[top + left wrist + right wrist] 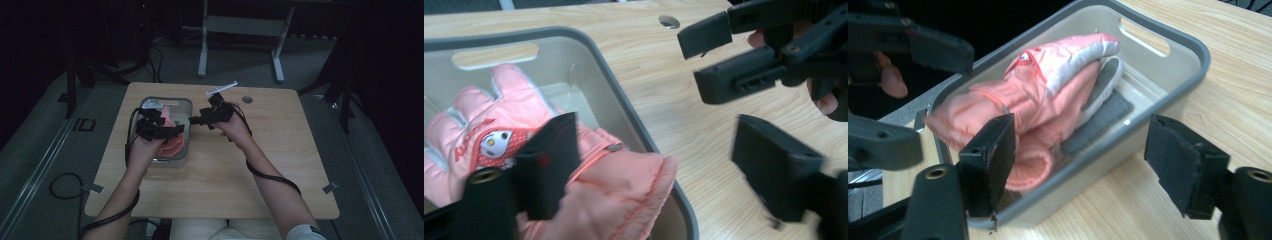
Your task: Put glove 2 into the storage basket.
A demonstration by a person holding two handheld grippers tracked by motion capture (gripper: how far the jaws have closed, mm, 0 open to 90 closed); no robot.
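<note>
Lying in a grey bin (186,107) on the left half of a wooden table (260,160), a pink glove (1048,90) is stacked on a second one whose grey palm (1103,112) shows beneath; its cuff (639,190) droops over the bin's rim; a cartoon patch (494,145) marks its back. The left gripper (162,122) hovers over the bin, jaws apart, nothing pressed between them; the right gripper (200,120) hangs just beside the bin's right wall, jaws likewise apart and empty; that wall stands between it and the gloves. A round hole (247,99) sits near the table's far edge; a metal stand (240,35) rises on the floor beyond.
</note>
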